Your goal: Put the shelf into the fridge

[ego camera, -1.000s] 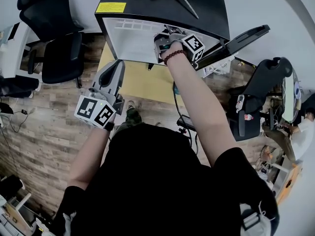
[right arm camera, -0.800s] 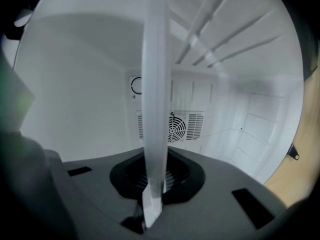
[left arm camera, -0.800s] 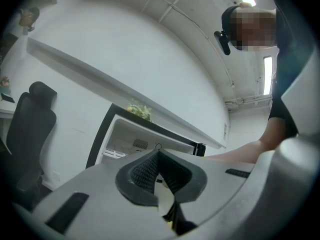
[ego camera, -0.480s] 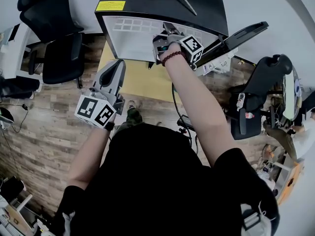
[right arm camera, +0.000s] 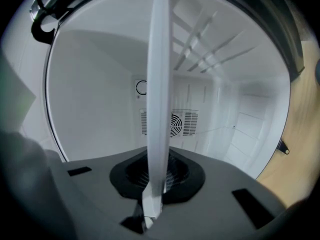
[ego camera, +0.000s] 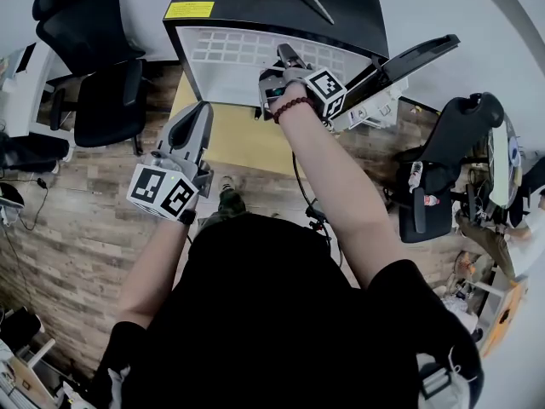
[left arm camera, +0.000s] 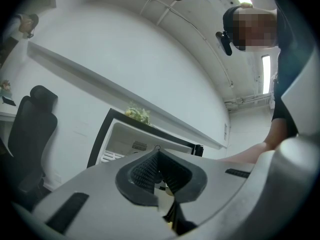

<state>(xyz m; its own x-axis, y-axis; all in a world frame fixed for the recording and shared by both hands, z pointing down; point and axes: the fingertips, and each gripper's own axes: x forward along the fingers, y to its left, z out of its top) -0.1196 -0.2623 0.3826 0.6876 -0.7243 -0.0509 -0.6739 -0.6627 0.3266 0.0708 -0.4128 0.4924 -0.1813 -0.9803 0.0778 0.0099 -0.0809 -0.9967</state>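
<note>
The white grid shelf [ego camera: 247,51] lies across the open mouth of the black fridge [ego camera: 281,7], seen from above in the head view. My right gripper [ego camera: 284,58] is shut on the shelf's front edge. In the right gripper view the shelf [right arm camera: 159,74] runs edge-on as a white strip from the gripper [right arm camera: 156,176] into the white fridge interior [right arm camera: 95,114]. My left gripper [ego camera: 201,113] hangs lower left of the fridge, shut and empty. In the left gripper view the closed gripper [left arm camera: 159,156] points up toward the fridge [left arm camera: 125,136].
The fridge door [ego camera: 413,58] stands open to the right. A fan vent [right arm camera: 176,123] sits on the fridge's back wall. Black office chairs [ego camera: 94,66] stand left, another chair [ego camera: 451,160] right. A yellow mat [ego camera: 243,143] lies on the wooden floor below the fridge.
The right gripper has shifted slightly left with the shelf. More of the shelf's grid now shows across the fridge opening. The left gripper has barely moved.
</note>
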